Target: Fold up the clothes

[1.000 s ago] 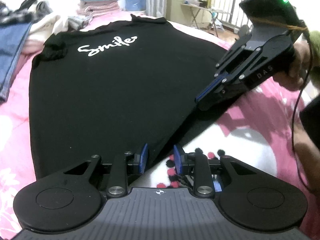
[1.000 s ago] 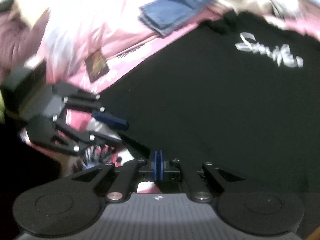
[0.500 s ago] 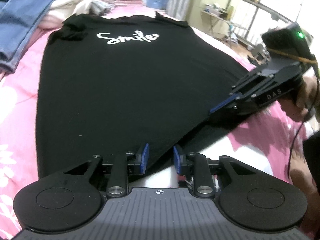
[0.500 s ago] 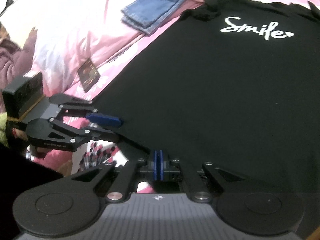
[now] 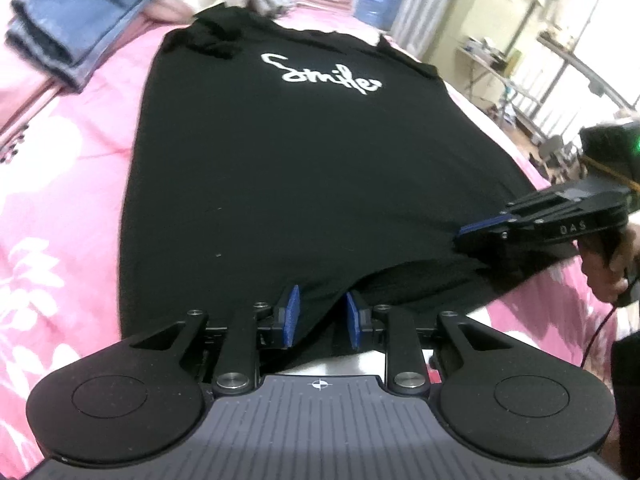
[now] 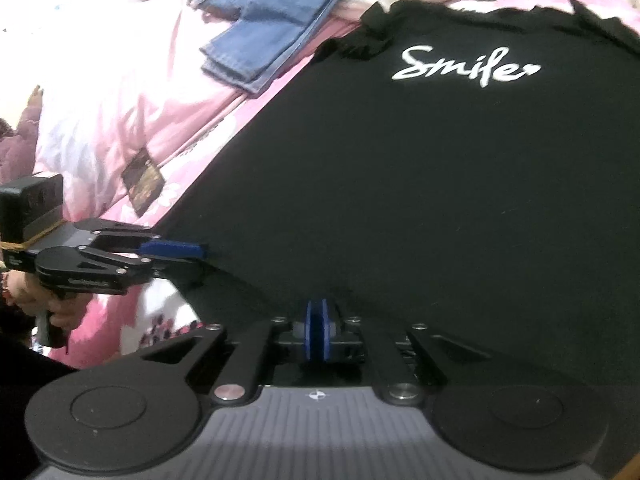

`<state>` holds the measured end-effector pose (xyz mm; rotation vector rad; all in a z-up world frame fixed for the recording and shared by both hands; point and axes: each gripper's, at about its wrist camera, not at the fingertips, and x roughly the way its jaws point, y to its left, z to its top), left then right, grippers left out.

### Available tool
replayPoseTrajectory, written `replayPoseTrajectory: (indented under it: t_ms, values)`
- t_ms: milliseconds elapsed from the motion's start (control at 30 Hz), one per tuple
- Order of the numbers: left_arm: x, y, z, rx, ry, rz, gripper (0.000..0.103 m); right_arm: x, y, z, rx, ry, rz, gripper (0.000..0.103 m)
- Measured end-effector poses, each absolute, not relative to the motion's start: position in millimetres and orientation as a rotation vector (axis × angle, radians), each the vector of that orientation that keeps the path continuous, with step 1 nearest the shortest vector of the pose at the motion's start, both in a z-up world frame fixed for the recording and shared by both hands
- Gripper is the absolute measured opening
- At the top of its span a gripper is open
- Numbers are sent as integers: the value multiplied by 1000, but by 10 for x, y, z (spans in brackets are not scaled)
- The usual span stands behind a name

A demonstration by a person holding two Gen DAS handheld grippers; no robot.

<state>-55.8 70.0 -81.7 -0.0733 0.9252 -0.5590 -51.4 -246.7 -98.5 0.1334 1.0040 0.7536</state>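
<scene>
We hold the black T-shirt (image 5: 304,184) by its near hem, left gripper (image 5: 319,316) narrowly parted around a bunch, right gripper (image 6: 316,334) pinched shut on cloth, its length running toward twelve o'clock over the pink bedspread (image 5: 68,184), jeans (image 6: 276,20) at eleven.

Indoor light, moderate; daylight glare from window (image 5: 592,20) at upper right of left view. Pink bedspread (image 6: 100,120) blown out white in right view. Black T-shirt (image 5: 300,180) swallows detail. Strong fisheye bending at edges; soft motion blur throughout
</scene>
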Motion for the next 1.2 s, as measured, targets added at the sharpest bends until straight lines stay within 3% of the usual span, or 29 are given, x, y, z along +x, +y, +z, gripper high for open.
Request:
replayPoseTrajectory:
  t_ms: [200,400,600,667,733,1200]
  values:
    - [-548,798,-824,-110,940,-544,26,-702,-2310,-756,41,898,858,7]
    - [-547,781,-822,-101,937,-544,26,-1076,-1695,-838,-313,819,1020,21]
    - [-560,792,-827,-106,929,-545,26,-1092,-1424,-1011,-469,765,1030,21]
    - [-563,798,-829,-108,928,-547,26,-1083,-1395,-1050,-490,762,1038,19]
    - [-563,802,-830,-109,925,-550,26,-1067,-1412,-1032,-474,762,1028,1]
    - [-641,746,-818,-26,892,-574,26,-1126,-1497,-984,-393,817,1089,2]
